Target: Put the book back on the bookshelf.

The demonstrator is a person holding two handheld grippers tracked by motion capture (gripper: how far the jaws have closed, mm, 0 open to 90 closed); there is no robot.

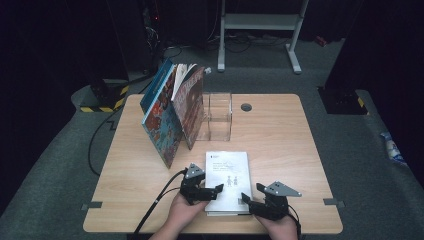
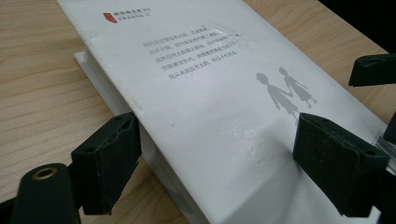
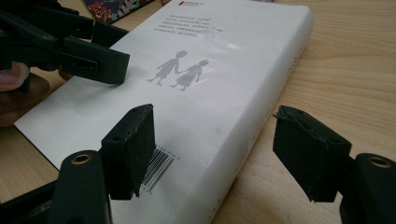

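Both grippers sit at the table's [image 1: 280, 130] near edge: left gripper [image 1: 212, 191] and right gripper [image 1: 247, 199] flank the white book [image 1: 229, 172] lying flat. Left gripper view: jaws apart, astride its spine edge, not pressing. Right gripper view: 2 jaws apart over its barcode corner.

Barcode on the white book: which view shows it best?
Right gripper view: the barcode sits close up on the white book, partly behind a jaw of the right gripper. The high view is too distant to make it out; the left gripper view frames the cover's other end.
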